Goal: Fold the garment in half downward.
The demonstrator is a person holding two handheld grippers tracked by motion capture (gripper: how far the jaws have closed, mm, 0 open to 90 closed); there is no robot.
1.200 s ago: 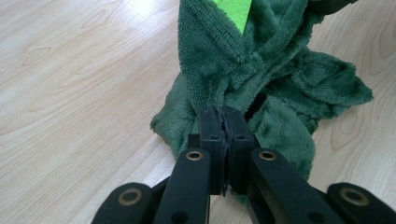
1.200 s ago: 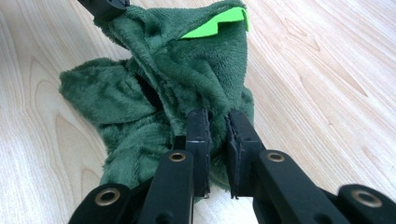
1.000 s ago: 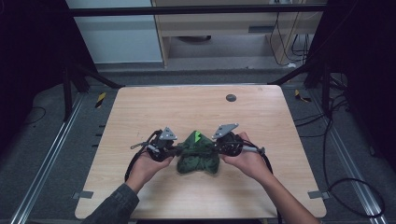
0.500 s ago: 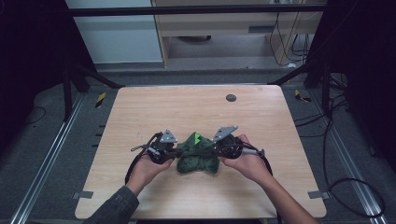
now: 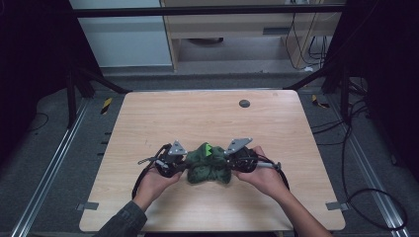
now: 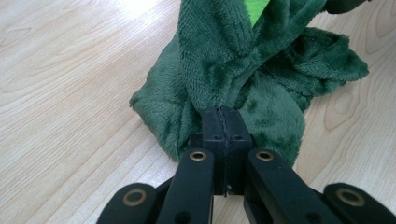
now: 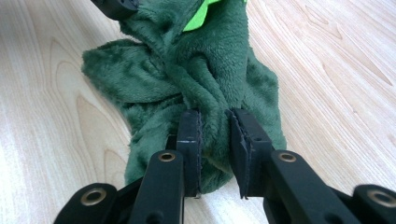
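Crumpled dark green plush cloth with a bright green patch, deep-piled and soft, bunched on the pale wood-grain desk near its front edge. The left hand-held gripper pinches a fold at the cloth's left end, jaws pressed together. The right hand-held gripper straddles a twisted ridge at the opposite end; its jaws have just been opening, the fold between them. A small dark round disc lies well apart, farther back.
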